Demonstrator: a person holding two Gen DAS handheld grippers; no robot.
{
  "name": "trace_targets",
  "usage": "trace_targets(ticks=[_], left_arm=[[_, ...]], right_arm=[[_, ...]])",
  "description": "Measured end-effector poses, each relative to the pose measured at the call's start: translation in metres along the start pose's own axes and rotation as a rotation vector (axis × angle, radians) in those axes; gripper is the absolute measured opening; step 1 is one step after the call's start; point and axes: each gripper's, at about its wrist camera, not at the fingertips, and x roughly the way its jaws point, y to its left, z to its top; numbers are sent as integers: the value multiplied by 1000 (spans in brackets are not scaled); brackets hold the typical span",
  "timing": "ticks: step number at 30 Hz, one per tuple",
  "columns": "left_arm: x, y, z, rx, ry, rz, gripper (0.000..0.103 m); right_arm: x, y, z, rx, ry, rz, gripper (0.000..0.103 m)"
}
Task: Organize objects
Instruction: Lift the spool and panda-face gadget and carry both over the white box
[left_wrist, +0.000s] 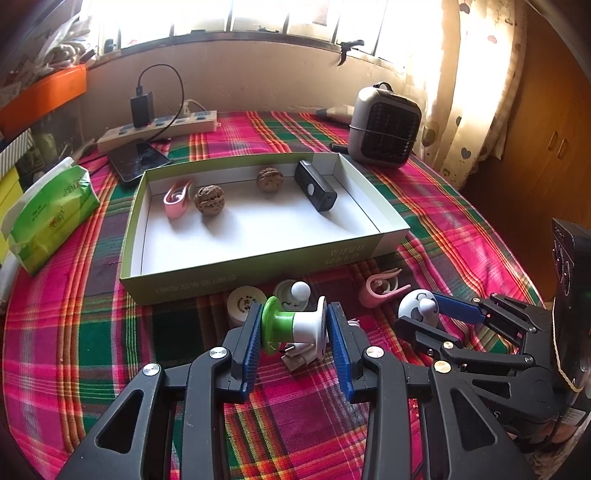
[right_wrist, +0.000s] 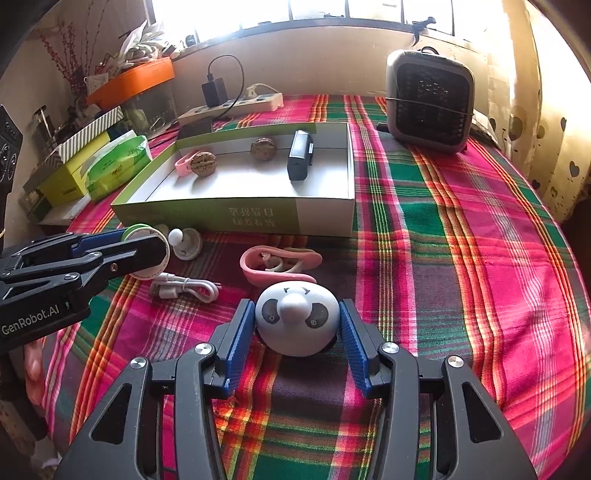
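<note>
My left gripper is shut on a green and white spool-shaped object, held sideways just above the plaid cloth; it also shows in the right wrist view. My right gripper is shut on a white panda-faced ball, also seen in the left wrist view. A shallow green box holds a pink clip, two walnuts, and a black device. A second pink clip, a white cable and a white knob toy lie before the box.
A grey fan heater stands at the back right. A power strip with charger, a phone and a green tissue pack are at the left. A round white lid lies by the box front.
</note>
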Motion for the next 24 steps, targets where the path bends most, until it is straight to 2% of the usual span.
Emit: trace_targets(ticks=[24], left_arm=[[-11,13,-20,-16,-9,87,32]], right_arm=[[-8,14,-4,5,-11,32,48]])
